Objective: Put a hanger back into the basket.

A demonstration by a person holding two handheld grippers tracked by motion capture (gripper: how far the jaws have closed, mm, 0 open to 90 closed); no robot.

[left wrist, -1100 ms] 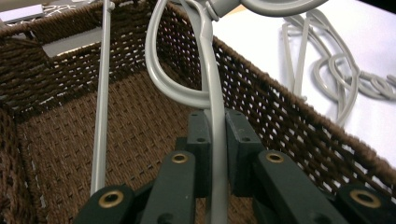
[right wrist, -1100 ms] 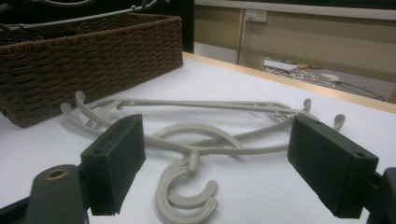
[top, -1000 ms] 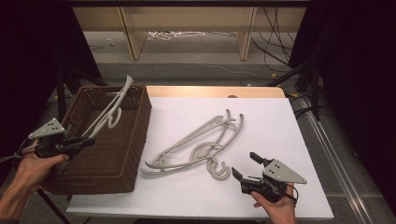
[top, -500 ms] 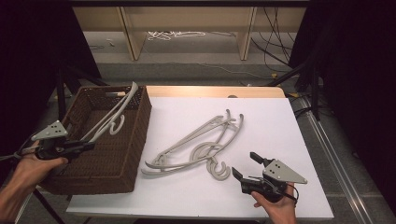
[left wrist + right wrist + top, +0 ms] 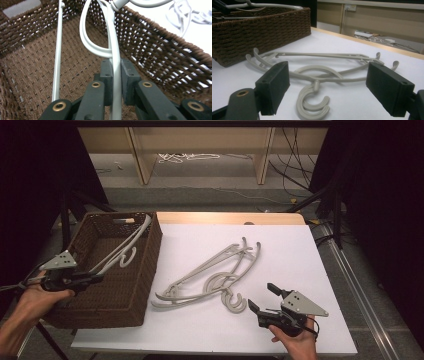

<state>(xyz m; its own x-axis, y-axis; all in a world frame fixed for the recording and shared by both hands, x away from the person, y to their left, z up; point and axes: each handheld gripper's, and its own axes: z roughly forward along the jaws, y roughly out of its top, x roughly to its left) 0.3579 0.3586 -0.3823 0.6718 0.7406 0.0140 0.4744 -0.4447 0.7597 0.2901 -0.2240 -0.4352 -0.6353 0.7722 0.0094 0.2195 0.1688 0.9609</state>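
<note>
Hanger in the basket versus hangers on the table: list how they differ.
The basket hanger is clamped in the left gripper and slants up over the basket rim; the table hangers lie flat and unheld before the open right gripper. The basket hanger is single; the table hangers overlap. All are pale grey with hooks.

- Wicker basket (image 5: 131, 285), left: dark brown, a tight woven pattern with light showing through the gaps in its walls.
- Hanger in the basket (image 5: 125, 249): pale grey.
- Hangers on the table (image 5: 210, 275): light grey-beige.
- Table cover (image 5: 285, 255): plain white; wooden far edge (image 5: 225, 218) tan.
- Left gripper (image 5: 95, 277) and right gripper (image 5: 260, 297): black jaws, brass-coloured rivets, grey top plates.
</note>
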